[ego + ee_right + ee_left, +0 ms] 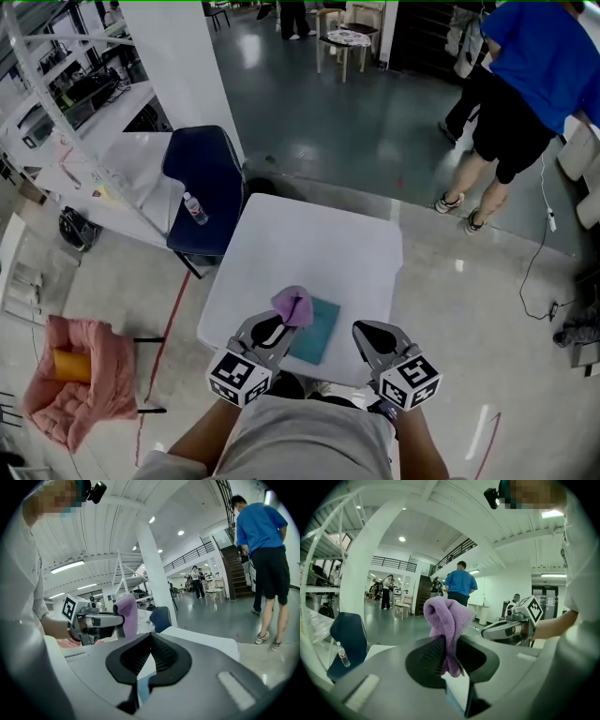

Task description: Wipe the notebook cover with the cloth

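A teal notebook (317, 332) lies flat near the front edge of the white table (309, 248). A purple cloth (293, 305) bunches up out of my left gripper (280, 321), which is shut on it just above the notebook's left edge. In the left gripper view the cloth (446, 620) is pinched between the dark pads and rises past the gripper (449, 643). My right gripper (362, 330) hovers to the right of the notebook, shut with nothing in it; its pads meet in the right gripper view (150, 638). A sliver of the notebook (143, 689) shows below them.
A dark blue chair (202, 187) with a water bottle (195, 209) stands at the table's left. A pink-draped seat (80, 380) is at lower left. A person in a blue shirt (530, 84) stands on the floor at far right, cables (553, 305) nearby.
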Available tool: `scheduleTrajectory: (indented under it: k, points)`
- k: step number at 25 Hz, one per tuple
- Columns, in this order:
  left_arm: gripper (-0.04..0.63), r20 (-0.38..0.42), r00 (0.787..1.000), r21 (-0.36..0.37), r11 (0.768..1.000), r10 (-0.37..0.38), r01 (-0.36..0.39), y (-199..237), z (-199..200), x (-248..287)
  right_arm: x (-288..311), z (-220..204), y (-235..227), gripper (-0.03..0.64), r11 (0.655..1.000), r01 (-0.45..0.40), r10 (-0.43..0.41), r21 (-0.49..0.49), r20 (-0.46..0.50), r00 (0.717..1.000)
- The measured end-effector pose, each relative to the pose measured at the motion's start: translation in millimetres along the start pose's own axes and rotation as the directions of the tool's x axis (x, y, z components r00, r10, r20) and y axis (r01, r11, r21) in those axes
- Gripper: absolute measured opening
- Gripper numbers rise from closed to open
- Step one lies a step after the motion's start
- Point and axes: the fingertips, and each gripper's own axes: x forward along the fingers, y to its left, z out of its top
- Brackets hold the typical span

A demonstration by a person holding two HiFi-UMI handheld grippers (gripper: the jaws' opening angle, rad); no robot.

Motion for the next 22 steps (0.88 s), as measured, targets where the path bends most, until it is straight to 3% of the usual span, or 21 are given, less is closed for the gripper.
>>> scheduleTrajectory:
  k: [11,22]
  points:
    - [0.061,-0.056,0.996,0.02,0.997,-0.075,0.076,30,7,15,16,5,-9,0.015,0.995,0.082,-0.082,0.049,-0.004,0.997]
    - [0.061,-0.118,0.989,0.02,0.995,-0.094,0.097,56,-16,41,30,-17,-32,0.015,0.988,0.127,-0.122,0.086,-0.055,0.991]
